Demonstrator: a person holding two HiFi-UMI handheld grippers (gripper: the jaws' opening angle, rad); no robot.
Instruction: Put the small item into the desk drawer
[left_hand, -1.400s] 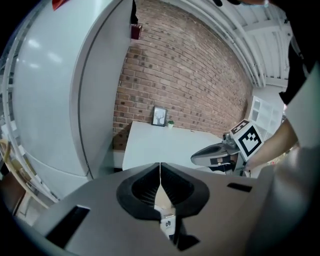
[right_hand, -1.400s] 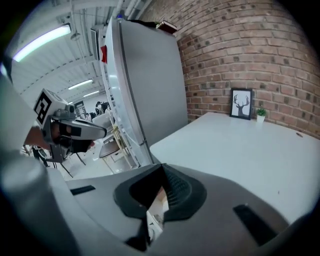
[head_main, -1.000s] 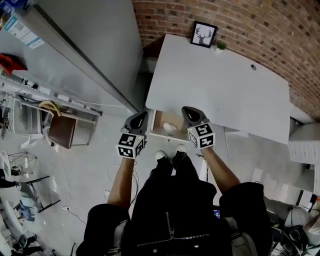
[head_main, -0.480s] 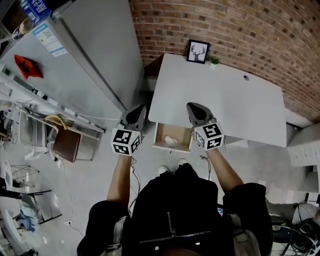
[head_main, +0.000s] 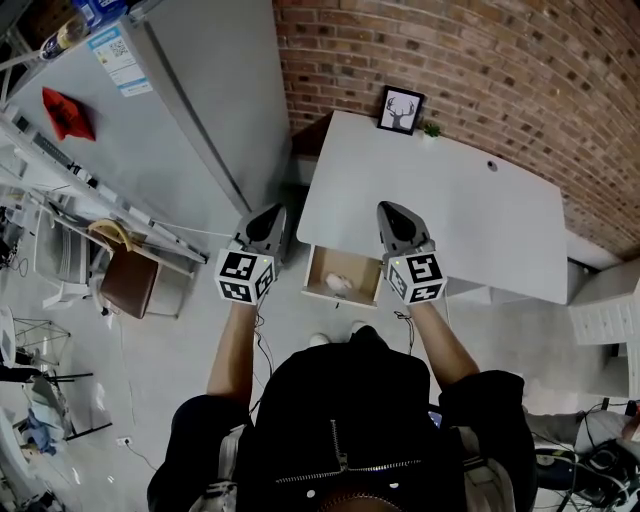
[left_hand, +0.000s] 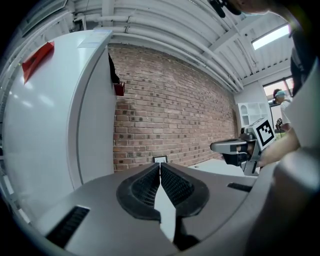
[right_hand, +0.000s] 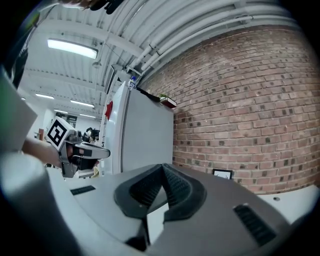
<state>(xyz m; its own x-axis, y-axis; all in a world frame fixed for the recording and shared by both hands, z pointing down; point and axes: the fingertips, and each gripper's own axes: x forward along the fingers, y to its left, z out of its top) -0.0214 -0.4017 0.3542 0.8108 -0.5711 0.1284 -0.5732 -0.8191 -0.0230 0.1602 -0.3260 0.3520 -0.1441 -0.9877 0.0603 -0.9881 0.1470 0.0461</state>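
Fingers of my left gripper (head_main: 266, 215) and right gripper (head_main: 390, 210) are pressed together, empty; the small item (head_main: 338, 283) lies in the open drawer (head_main: 312, 275), below and between both fingertip pairs, untouched

Small item (head_main: 340, 283) in drawer (head_main: 366, 286): shape indistinct

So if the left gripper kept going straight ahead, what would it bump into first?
Probably the brick wall, close to the little framed picture. Nothing shows in the left gripper's way before that, though depth is hard to judge.
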